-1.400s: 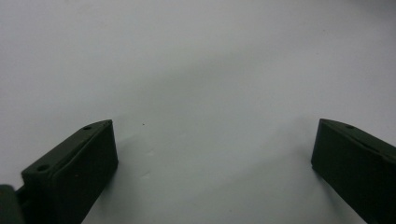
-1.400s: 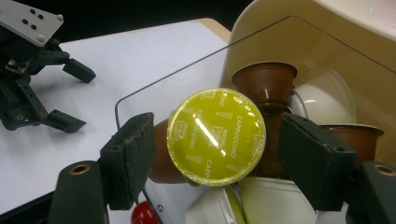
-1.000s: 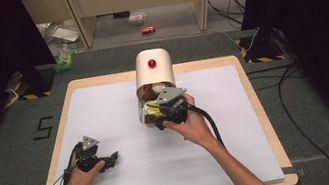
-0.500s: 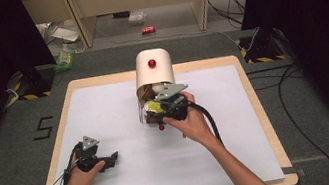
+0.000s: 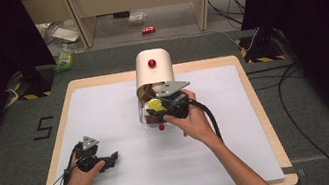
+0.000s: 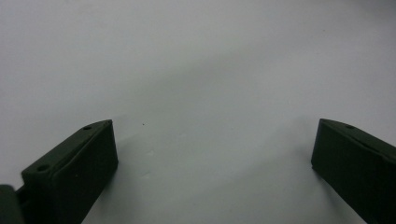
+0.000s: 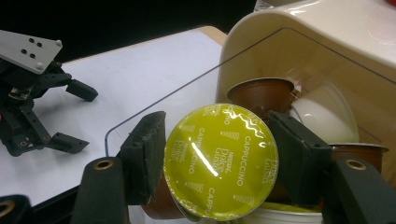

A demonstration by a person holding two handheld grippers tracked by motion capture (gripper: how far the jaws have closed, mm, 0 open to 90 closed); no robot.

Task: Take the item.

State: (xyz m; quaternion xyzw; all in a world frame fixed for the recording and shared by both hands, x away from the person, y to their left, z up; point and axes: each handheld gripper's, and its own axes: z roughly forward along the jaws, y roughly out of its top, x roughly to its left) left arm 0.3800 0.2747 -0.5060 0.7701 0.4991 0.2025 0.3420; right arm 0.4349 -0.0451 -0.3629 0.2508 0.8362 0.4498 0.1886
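Left gripper (image 5: 111, 159): rests low on the white table sheet (image 5: 106, 117) at the near left, jaws spread wide with nothing between them.
Capsule dispenser (image 5: 152, 69): cream, red knob on top, at the table's far middle, clear front flap raised.
Right gripper (image 7: 217, 161): at the dispenser's mouth, jaws just closed, clamped on the yellow-lidded cappuccino capsule (image 7: 220, 161).
Other capsules (image 7: 261, 93): brown and white, behind it inside.

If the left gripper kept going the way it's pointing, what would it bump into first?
Probably just the white table top. The left gripper has its jaws open with nothing between them, and ahead there's just bare white surface. How steeply it tilts down is hard to judge.
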